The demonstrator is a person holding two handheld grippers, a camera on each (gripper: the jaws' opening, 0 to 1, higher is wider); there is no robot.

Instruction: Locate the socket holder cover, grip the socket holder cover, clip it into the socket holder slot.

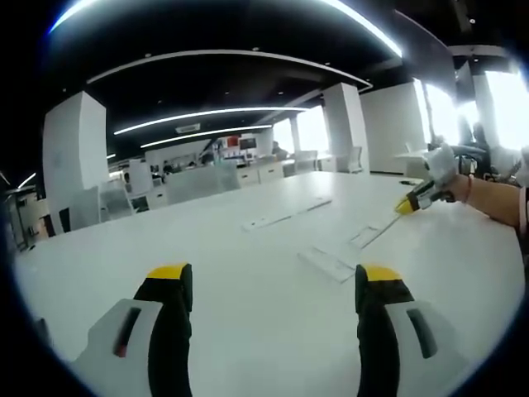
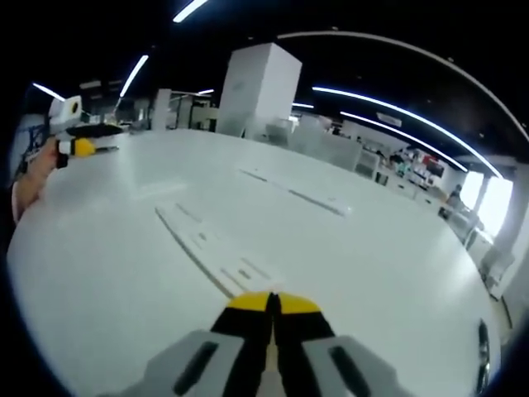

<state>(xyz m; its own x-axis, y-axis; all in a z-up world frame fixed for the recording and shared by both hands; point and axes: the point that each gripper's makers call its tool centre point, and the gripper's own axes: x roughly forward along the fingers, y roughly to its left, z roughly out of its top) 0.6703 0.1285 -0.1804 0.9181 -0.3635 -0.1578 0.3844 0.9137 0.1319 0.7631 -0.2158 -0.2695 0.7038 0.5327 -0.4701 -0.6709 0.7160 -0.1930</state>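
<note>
two grippers (image 1: 273, 285) (image 2: 272, 304), left spread, right closed, white table (image 1: 248, 273)

Far desks (image 1: 207, 178) too blurred to make out; white strips (image 2: 211, 248) on table too faint to identify.

A: What's the room like?
B: An open office. A wide white table (image 1: 248, 273) runs toward 2 square white pillars (image 1: 73, 157), with desks and chairs (image 1: 354, 159) beyond.
A: Lighting?
B: A dark ceiling (image 1: 215, 78) with long curved light strips (image 1: 211, 112), and bright windows (image 1: 508, 103) on one side.
A: And the far end?
B: Small and blurred; some red there.
</note>
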